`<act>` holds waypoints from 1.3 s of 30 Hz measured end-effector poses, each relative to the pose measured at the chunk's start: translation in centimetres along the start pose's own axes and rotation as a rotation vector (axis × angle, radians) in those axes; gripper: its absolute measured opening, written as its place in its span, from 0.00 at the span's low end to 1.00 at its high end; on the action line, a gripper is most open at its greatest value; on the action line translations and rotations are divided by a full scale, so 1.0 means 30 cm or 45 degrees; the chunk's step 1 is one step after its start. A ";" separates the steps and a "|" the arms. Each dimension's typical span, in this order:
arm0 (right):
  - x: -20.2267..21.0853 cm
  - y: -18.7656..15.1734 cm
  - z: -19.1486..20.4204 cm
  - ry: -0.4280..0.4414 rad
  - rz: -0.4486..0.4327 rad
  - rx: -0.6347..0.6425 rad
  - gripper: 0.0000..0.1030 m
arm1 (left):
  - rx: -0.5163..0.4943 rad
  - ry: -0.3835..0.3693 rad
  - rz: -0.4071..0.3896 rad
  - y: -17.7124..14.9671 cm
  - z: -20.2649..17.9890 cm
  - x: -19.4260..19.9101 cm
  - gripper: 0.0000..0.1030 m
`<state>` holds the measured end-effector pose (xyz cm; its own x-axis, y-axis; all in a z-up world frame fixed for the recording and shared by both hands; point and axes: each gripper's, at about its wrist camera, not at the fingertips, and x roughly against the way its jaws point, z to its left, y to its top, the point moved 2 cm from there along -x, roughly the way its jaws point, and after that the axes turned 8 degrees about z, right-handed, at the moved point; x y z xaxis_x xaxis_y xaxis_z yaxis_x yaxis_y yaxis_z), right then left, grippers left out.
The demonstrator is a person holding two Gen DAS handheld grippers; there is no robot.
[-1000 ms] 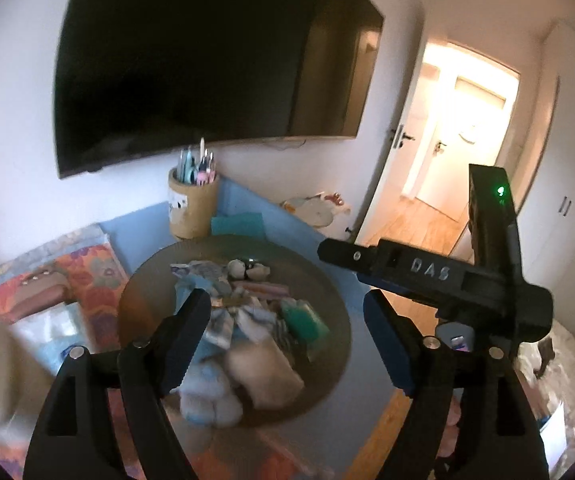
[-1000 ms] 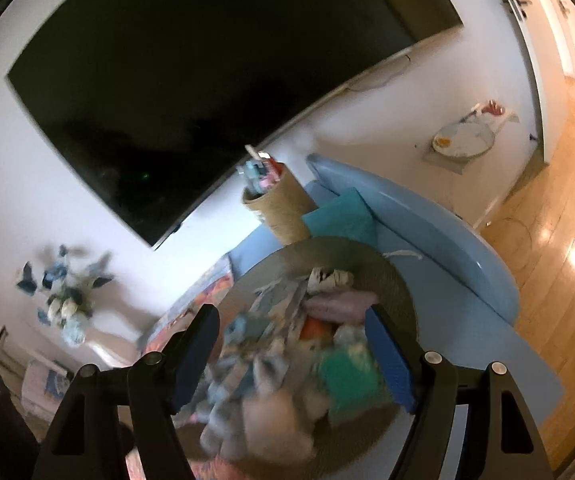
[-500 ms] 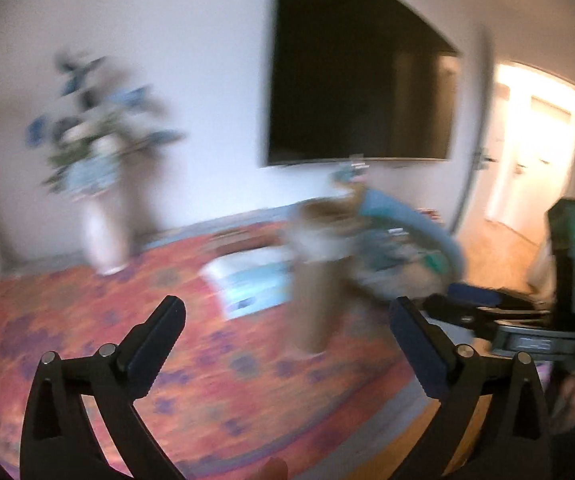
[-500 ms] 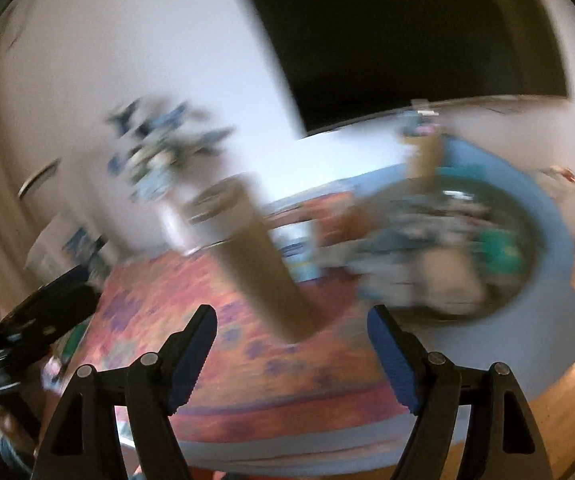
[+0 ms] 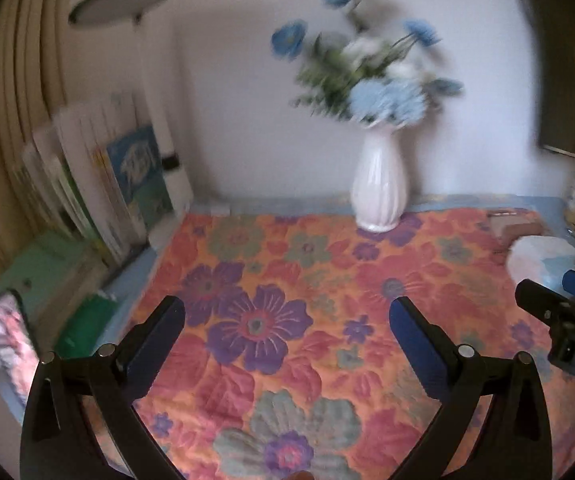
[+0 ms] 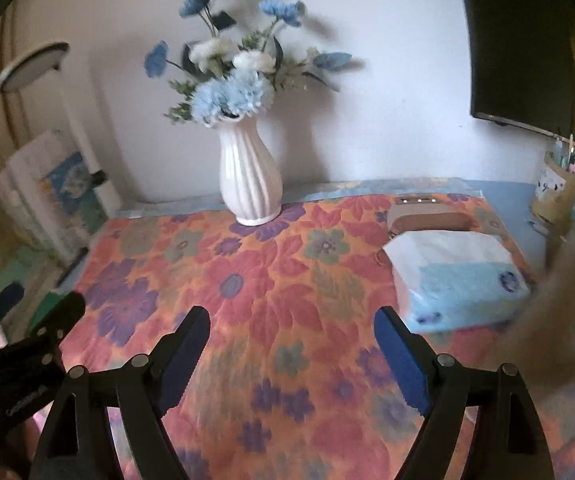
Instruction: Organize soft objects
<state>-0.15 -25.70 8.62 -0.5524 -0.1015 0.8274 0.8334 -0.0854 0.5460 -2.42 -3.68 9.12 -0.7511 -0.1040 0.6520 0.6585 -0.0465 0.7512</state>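
My left gripper is open and empty above a floral quilted mat. My right gripper is open and empty above the same mat. The right gripper's tips show at the right edge of the left wrist view; the left gripper shows at the left edge of the right wrist view. The tray of soft objects is out of view. A blurred tan, fuzzy shape fills the right edge of the right wrist view.
A white ribbed vase with blue and white flowers stands at the mat's back; it also shows in the left wrist view. A tissue pack, a brown case, a pen holder. Books lean at left.
Both grippers swung left, away from the tray of soft objects, past a tan cylinder, and now face the floral mat and vase. Both stay open.
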 end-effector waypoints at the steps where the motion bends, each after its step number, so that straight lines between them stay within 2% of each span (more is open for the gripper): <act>1: -0.027 0.014 0.009 -0.017 -0.003 0.008 0.80 | 0.008 -0.023 0.021 0.000 -0.002 -0.034 0.99; 3: -0.086 0.028 0.037 -0.042 -0.009 0.039 0.80 | -0.008 -0.063 0.052 -0.001 -0.021 -0.099 0.99; 4: -0.104 0.031 0.047 -0.050 -0.010 0.060 0.79 | -0.020 -0.049 0.060 -0.001 -0.035 -0.134 0.99; 5: -0.134 0.033 0.057 -0.102 -0.020 0.081 0.80 | -0.024 -0.032 0.061 -0.007 -0.043 -0.153 0.99; 7: -0.176 0.040 0.064 -0.148 -0.031 0.106 0.80 | -0.047 -0.052 0.083 -0.024 -0.052 -0.202 0.99; 14: -0.270 0.008 0.028 -0.168 -0.002 0.079 0.80 | -0.017 -0.086 0.181 -0.066 -0.041 -0.298 0.99; 18: -0.288 0.004 0.004 -0.152 0.026 0.044 0.81 | -0.020 -0.092 0.204 -0.076 -0.048 -0.315 0.99; 20: -0.289 0.000 0.001 -0.148 0.030 0.038 0.85 | -0.033 -0.081 0.213 -0.078 -0.056 -0.322 0.99; 24: -0.292 -0.003 0.003 -0.147 0.042 0.039 0.85 | -0.051 -0.078 0.221 -0.078 -0.064 -0.327 0.99; 39: -0.301 -0.004 0.012 -0.157 0.055 0.054 0.85 | 0.003 -0.076 0.275 -0.081 -0.038 -0.351 0.99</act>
<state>4.76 -24.41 1.14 -0.5120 0.0182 0.8588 0.8578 -0.0411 0.5123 3.96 -3.60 0.31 -0.5944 -0.0524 0.8024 0.8041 -0.0270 0.5939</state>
